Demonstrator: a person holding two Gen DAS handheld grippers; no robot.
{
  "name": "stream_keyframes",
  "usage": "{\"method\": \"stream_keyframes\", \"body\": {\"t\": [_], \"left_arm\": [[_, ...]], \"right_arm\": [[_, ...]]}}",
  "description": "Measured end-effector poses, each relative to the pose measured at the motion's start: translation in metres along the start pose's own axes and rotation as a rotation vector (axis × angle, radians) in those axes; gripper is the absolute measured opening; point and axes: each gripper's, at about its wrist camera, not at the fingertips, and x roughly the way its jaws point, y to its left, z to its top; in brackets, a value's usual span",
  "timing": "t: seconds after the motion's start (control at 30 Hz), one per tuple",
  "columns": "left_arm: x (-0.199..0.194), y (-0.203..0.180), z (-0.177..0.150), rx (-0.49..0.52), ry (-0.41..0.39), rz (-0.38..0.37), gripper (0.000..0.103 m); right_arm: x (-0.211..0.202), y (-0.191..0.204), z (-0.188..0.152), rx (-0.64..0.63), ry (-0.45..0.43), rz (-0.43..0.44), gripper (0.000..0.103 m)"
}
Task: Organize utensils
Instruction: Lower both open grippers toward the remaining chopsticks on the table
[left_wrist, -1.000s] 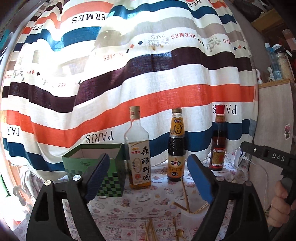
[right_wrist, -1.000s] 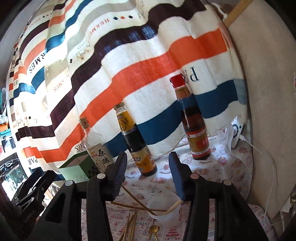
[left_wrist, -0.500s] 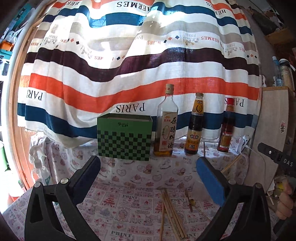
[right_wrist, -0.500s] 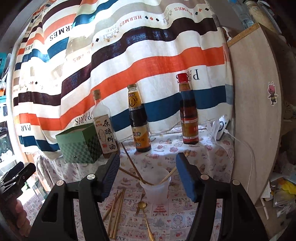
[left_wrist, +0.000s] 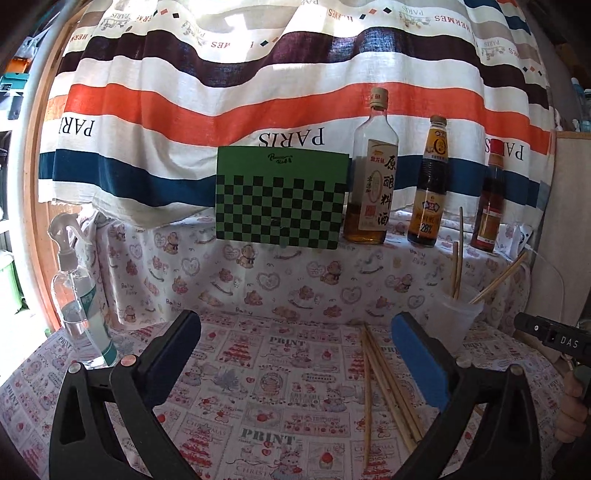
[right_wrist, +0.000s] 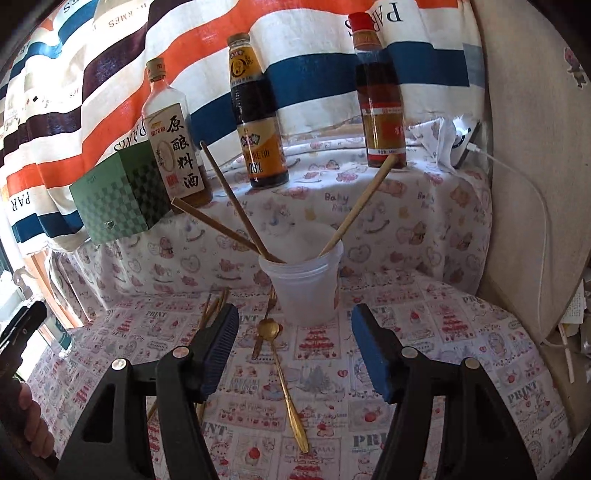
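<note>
Wooden chopsticks (left_wrist: 388, 387) lie loose in a bundle on the patterned tablecloth (left_wrist: 258, 369), just in front of the left gripper (left_wrist: 295, 358) and close to its right finger. That gripper hangs above the cloth with its jaws spread wide and nothing between them. Behind the bundle stands a clear plastic cup (left_wrist: 456, 317) with more chopsticks leaning out of it.

From the right wrist view, the right gripper (right_wrist: 291, 354) is also spread wide and holds nothing. Between its blue pads (right_wrist: 369, 354) a gold spoon (right_wrist: 279, 369) lies on the cloth, bowl toward the cup (right_wrist: 303, 288) and handle running back toward the camera. A gold fork (right_wrist: 266, 314) lies just beside the spoon's bowl, touching or nearly touching it, with its far end near the foot of the cup. Three chopsticks (right_wrist: 236, 206) stand tilted in the cup, two leaning left and one leaning right. The loose bundle (right_wrist: 212, 306) shows just left of the fork, partly hidden by the left finger.

On the raised ledge behind, a green checkered box (left_wrist: 282, 199) stands at the left. Right of it stand three bottles in a row: a clear bottle of cooking wine (left_wrist: 373, 177), a dark sauce bottle (left_wrist: 430, 184) and a red-capped bottle (left_wrist: 489, 203). A striped curtain (left_wrist: 258, 92) hangs behind them. A spray bottle (left_wrist: 77, 295) stands at the table's left edge.
</note>
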Motion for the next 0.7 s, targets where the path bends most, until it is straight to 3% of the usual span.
{"method": "stream_keyframes", "body": {"t": [0.1,0.23,0.33,0.47,0.57,0.7], "left_arm": [[0.01,-0.005,-0.006,0.013,0.054,-0.002,0.103],[0.02,-0.015,-0.017,0.033,0.079,0.039,0.103],[0.034,-0.026,-0.025,0.093,0.176,0.002,0.103],[0.062,-0.032,-0.043,0.139,0.377,0.059,0.102],[0.072,-0.033,-0.052,0.13,0.452,-0.009,0.1],[0.075,-0.041,-0.061,0.146,0.511,-0.1,0.089]], "right_arm": [[0.011,0.0,-0.004,0.009,0.052,0.024,0.066],[0.016,0.009,-0.011,-0.064,0.021,-0.083,0.066],[0.019,0.014,-0.014,-0.091,0.024,-0.1,0.066],[0.022,0.015,-0.016,-0.079,0.043,-0.083,0.066],[0.023,0.015,-0.016,-0.085,0.042,-0.097,0.066],[0.024,0.015,-0.016,-0.087,0.044,-0.096,0.066]]}}
